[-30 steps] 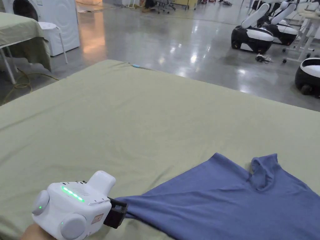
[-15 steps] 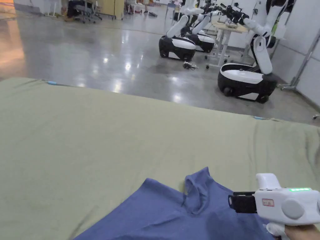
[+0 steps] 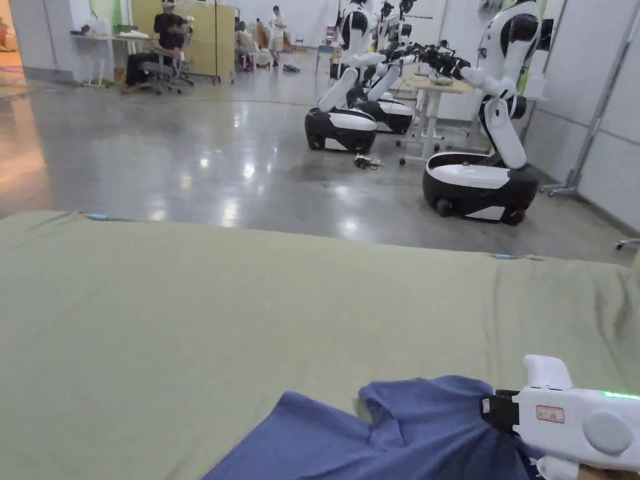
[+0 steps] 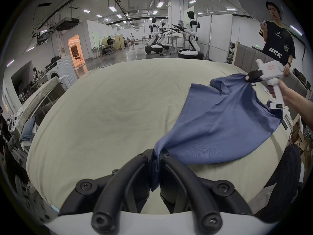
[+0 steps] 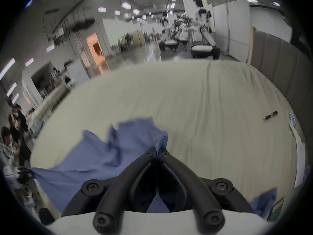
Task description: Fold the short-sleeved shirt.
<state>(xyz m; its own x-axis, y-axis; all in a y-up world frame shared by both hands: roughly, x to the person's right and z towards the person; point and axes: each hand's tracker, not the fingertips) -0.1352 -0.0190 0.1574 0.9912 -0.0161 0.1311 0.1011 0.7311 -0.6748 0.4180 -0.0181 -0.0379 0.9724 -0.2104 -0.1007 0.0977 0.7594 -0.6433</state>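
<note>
Left gripper (image 4: 156,155), bottom centre of its own view, has both jaws clamped on a bunched corner of the blue shirt (image 4: 218,125). Right gripper (image 5: 158,151) pinches another edge of the shirt, jaws closed on the fabric; it sits at the head view's lower right (image 3: 494,412). Shirt spans between them, partly lifted over the green-covered table (image 3: 250,312).

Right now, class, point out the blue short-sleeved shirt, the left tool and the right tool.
blue short-sleeved shirt (image 4: 220,125), left gripper view, mid-body fabric.
left tool (image 4: 156,155), left gripper view, between tips.
right tool (image 5: 158,151), right gripper view, between tips.
</note>
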